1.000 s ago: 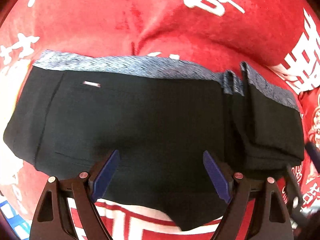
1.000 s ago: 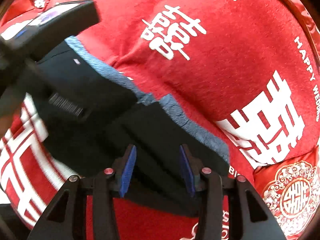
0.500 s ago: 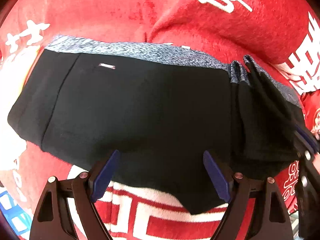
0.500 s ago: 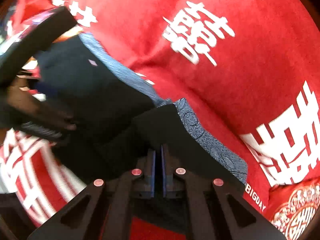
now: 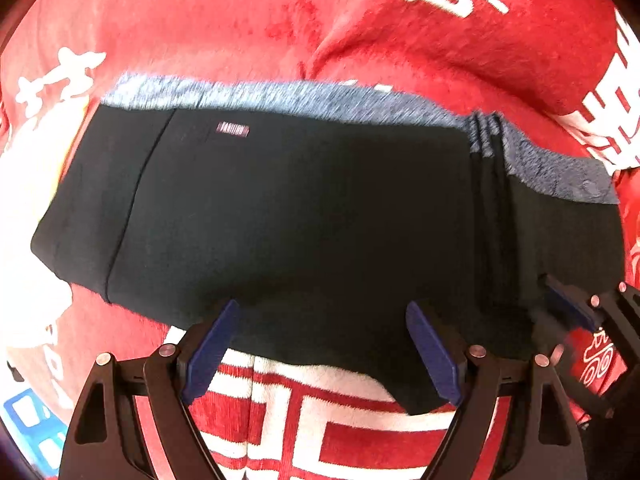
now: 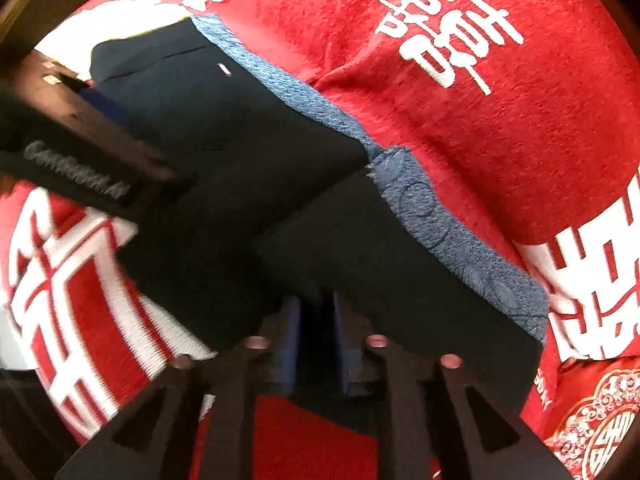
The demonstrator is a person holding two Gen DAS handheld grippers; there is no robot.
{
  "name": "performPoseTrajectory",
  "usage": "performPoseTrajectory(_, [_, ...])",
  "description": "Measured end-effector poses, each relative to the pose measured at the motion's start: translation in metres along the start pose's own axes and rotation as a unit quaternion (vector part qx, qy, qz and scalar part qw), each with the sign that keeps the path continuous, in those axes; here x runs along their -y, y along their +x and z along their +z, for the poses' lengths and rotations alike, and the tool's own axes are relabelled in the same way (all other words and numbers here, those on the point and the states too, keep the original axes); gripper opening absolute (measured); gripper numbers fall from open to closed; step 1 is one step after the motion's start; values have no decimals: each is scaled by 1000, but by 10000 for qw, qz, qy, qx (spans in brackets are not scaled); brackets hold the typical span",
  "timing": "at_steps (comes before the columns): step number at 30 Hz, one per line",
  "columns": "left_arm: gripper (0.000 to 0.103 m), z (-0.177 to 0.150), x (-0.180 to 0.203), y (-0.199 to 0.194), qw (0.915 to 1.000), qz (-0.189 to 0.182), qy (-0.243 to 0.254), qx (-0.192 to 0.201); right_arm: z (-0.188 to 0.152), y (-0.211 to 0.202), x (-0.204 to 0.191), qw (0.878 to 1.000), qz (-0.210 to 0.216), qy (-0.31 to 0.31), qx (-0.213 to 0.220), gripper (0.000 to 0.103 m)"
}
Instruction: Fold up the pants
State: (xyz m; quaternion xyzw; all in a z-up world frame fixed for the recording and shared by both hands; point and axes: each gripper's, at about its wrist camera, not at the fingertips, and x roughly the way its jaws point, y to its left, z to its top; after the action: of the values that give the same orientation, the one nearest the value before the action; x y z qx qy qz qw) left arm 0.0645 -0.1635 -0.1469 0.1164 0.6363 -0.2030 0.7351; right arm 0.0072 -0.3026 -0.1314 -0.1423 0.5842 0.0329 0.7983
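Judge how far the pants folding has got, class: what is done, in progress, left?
Done: the black pants lie flat on the red blanket. In hand: the right gripper pinches the waistband-end fold, while the left gripper hangs open over the hem. Left: carrying that end across.

L claw (image 5: 320,346) wide, R claw (image 6: 316,344) clamped.

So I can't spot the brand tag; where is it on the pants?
Left wrist view: the tag sits upper left on the pants, just below the blue waistband.
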Motion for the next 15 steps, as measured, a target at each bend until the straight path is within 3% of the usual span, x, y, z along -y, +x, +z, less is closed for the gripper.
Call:
performPoseTrajectory(1, [87,5,4,-2,10000,-1,46,53,-1,-6,7,9997,188,169,41,41])
performPoseTrajectory(3, [87,13,12,-11,9997,-25,181,154,-9,-24,28,9965,330,737,212,41])
performPoseTrajectory(6, [87,30,29,-18,9991,-81,340,224,-26,-47,82,9770,299,2074,399,39])
performPoseTrajectory(9, [86,48,56,-27,9979,-248,466,371,-53,-44,150,9378,224,3447,341,20])
performPoseTrajectory(12, [86,69,90,-29,9958,-435,640,490,-81,-16,214,8888,270,4575,2,13])
performPoseTrajectory(13, [87,75,101,-27,9950,-480,710,510,-87,-10,229,8776,288,4785,-31,12])
performPoseTrajectory(15, [87,87,128,-19,9931,-515,881,578,-87,4,247,8756,317,4820,-77,12])
